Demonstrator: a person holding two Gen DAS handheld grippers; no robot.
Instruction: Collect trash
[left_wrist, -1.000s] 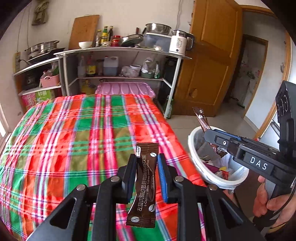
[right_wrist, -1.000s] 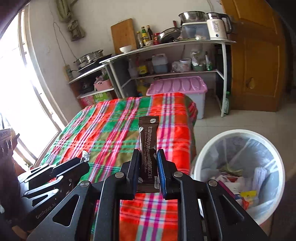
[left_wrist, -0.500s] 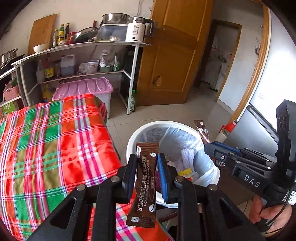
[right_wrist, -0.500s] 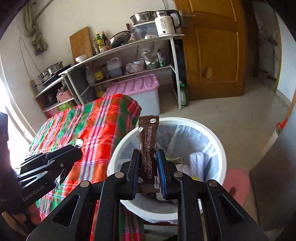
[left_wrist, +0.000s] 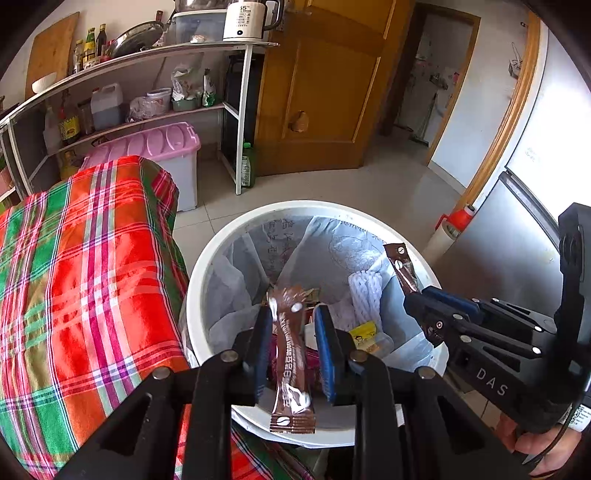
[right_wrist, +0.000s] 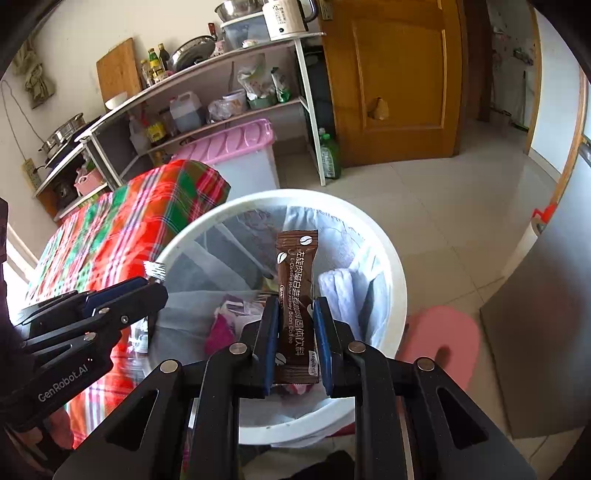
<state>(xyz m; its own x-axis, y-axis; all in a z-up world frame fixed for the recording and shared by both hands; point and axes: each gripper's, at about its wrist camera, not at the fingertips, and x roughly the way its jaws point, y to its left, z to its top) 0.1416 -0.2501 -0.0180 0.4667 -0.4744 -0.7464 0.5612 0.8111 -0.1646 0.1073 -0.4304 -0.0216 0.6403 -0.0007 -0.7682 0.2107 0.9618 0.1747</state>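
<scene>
Sachets both over white lined bin (left_wrist: 207, 266). Left gripper (left_wrist: 292, 345) jaws opening, blurred brown sachet (left_wrist: 291, 365) loose between the pads, a gap at each side. Right gripper (right_wrist: 295, 343) clenched on upright coffee sachet (right_wrist: 297, 295), top standing above the fingers.

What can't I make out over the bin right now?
- Left wrist view: print on the left sachet, motion-blurred between the left claw, whose jaws are opening.
- Left wrist view: lower part of the right sachet, behind the right claw.
- Both views: floor of the bin, covered by trash and liner.
</scene>
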